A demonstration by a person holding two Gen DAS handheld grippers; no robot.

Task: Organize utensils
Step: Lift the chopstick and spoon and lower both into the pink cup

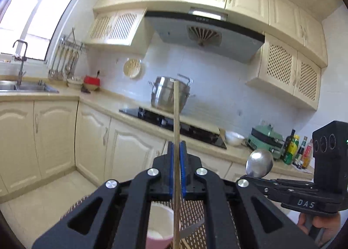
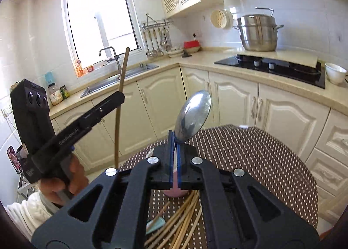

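My left gripper [image 1: 176,146] is shut on a single wooden chopstick [image 1: 176,114] that stands upright between its blue pads. The same chopstick [image 2: 121,88] and the left gripper [image 2: 120,97] show at the left of the right wrist view, held by a hand. My right gripper [image 2: 173,138] is shut on the neck of a metal spoon [image 2: 193,114], bowl up. That spoon [image 1: 259,163] also appears at the right of the left wrist view. Below both grippers sits a pink cup [image 1: 157,225] on a brown dotted mat [image 2: 250,162]. Several loose chopsticks [image 2: 180,220] lie on the mat.
A steel pot [image 2: 257,31] stands behind the black hob [image 2: 271,68]. A white bowl [image 2: 335,73] sits at the counter's right. The sink [image 2: 121,79] with its tap is at the left under the window. Bottles [image 1: 298,151] and a green appliance [image 1: 266,140] line the counter.
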